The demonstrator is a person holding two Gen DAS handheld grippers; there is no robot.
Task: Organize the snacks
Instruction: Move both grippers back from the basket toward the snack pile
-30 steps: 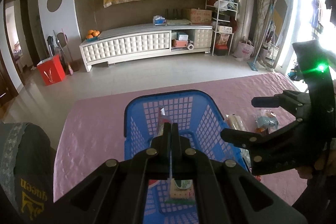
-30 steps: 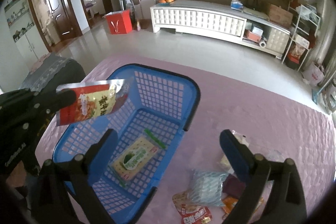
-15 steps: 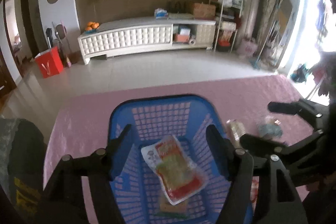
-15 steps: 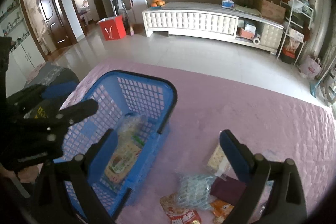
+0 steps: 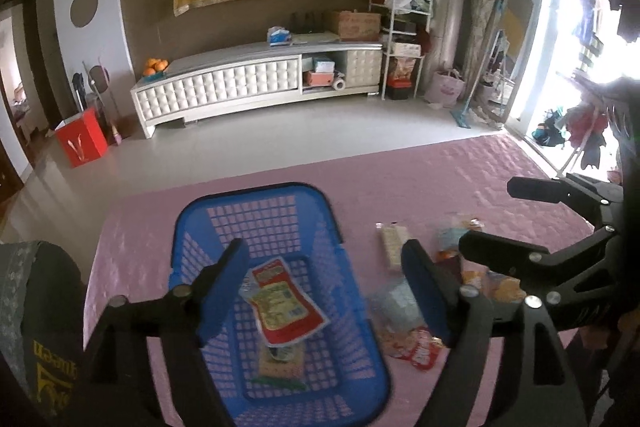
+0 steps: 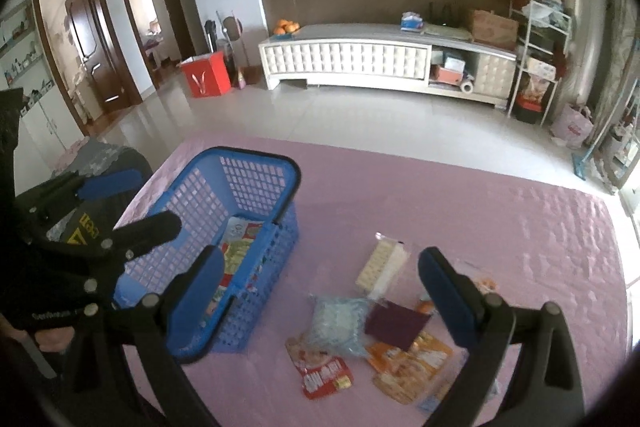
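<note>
A blue plastic basket (image 5: pixel 256 199) (image 6: pixel 256 163) stands on the pink tablecloth. Inside it a red snack packet (image 5: pixel 286 307) lies on top of a cracker packet (image 5: pixel 280 363). My left gripper (image 5: pixel 324 291) is open and empty above the basket. My right gripper (image 6: pixel 320 299) is open and empty above a pile of loose snacks: a pale blue packet (image 6: pixel 336 323), a dark maroon packet (image 6: pixel 396 323), a red packet (image 6: pixel 324 375), orange packets (image 6: pixel 412 367) and a white wafer pack (image 6: pixel 382 267). The right gripper also shows in the left wrist view (image 5: pixel 496 219).
The pink tablecloth (image 6: pixel 480 219) ends at its far edge toward a tiled floor. A dark cushioned chair (image 5: pixel 36 307) stands at the left of the table. A white TV cabinet (image 5: pixel 256 83) lines the far wall.
My left gripper opened and let go of the red snack packet, which now lies in the basket. Both grippers have shifted right, toward the loose snacks.
</note>
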